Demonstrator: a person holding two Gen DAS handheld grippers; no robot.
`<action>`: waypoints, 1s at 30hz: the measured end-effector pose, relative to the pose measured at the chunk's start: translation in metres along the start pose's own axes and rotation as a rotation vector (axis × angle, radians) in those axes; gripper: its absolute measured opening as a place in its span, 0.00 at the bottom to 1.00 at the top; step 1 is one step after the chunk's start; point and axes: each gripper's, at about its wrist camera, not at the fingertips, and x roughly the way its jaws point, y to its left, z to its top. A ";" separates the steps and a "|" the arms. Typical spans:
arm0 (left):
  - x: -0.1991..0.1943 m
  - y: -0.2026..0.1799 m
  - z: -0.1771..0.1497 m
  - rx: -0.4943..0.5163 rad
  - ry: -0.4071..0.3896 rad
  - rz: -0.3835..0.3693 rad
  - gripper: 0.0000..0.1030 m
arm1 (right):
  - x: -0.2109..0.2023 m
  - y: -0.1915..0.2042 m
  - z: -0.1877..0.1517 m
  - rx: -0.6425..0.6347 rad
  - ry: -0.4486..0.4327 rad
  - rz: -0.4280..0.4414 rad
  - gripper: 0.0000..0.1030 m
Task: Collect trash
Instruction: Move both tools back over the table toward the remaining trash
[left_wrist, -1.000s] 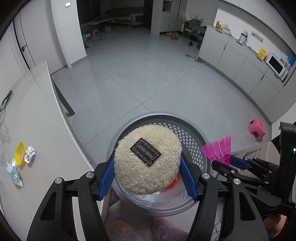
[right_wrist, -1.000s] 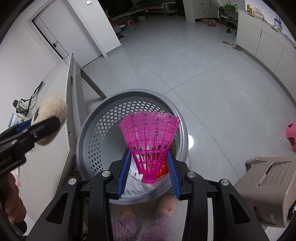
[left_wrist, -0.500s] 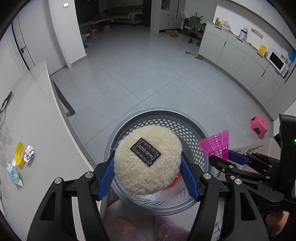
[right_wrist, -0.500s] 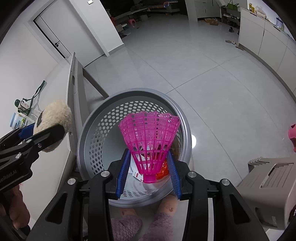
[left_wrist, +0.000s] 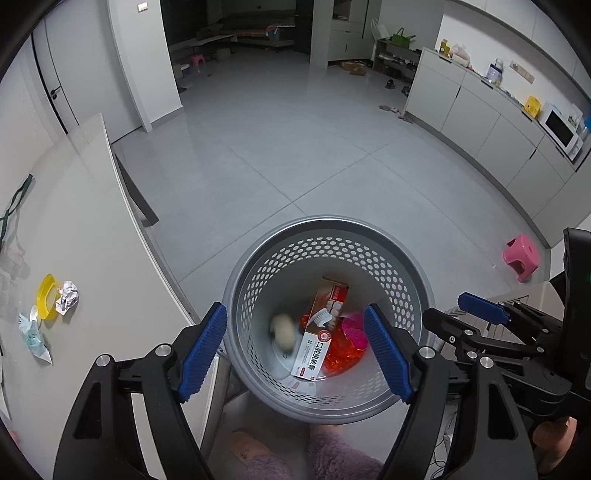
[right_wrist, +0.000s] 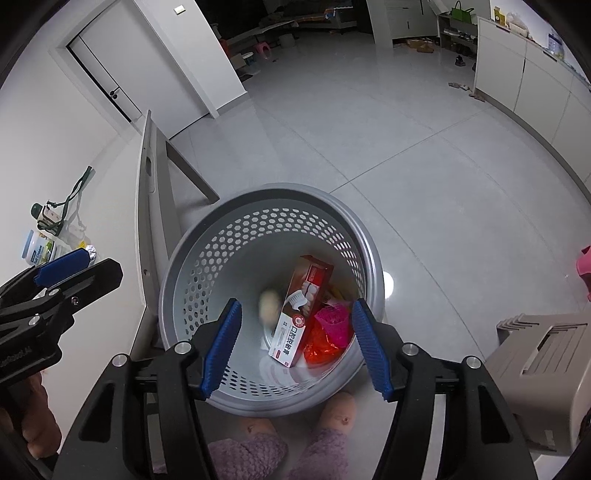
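Both grippers hang over a grey perforated bin (left_wrist: 328, 230) (right_wrist: 280, 197) on the floor. My left gripper (left_wrist: 295, 349) has its jaws opening with nothing between them. The fluffy cream puff (left_wrist: 283, 331) (right_wrist: 269, 305) is blurred inside the bin, falling or just landed. My right gripper (right_wrist: 295, 347) has its jaws opening too, and they are empty. The pink shuttlecock (right_wrist: 332, 320) (left_wrist: 355, 330) lies in the bin beside a toothpaste box (left_wrist: 325, 332) (right_wrist: 301, 314) and an orange wrapper (right_wrist: 319, 347).
A grey table (left_wrist: 92, 258) on the left bears a yellow ring (left_wrist: 46, 301), crumpled foil (left_wrist: 66, 297) and a small packet (left_wrist: 33, 338). A pink stool (left_wrist: 522, 256) stands on the floor at right, a beige crate (right_wrist: 543, 354) beside the bin. Slippered feet (right_wrist: 336, 406) are below.
Both grippers opened. The cream puff left the left gripper and the pink shuttlecock left the right one; both dropped into the bin.
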 end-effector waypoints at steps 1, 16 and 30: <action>0.000 0.000 0.000 0.001 0.000 0.001 0.73 | 0.001 0.001 0.001 0.000 0.001 0.000 0.58; -0.013 0.002 0.005 0.030 -0.022 -0.012 0.73 | -0.010 0.005 0.005 0.030 -0.034 -0.001 0.58; -0.059 0.032 0.007 0.024 -0.109 0.010 0.73 | -0.036 0.035 0.016 0.003 -0.096 -0.004 0.59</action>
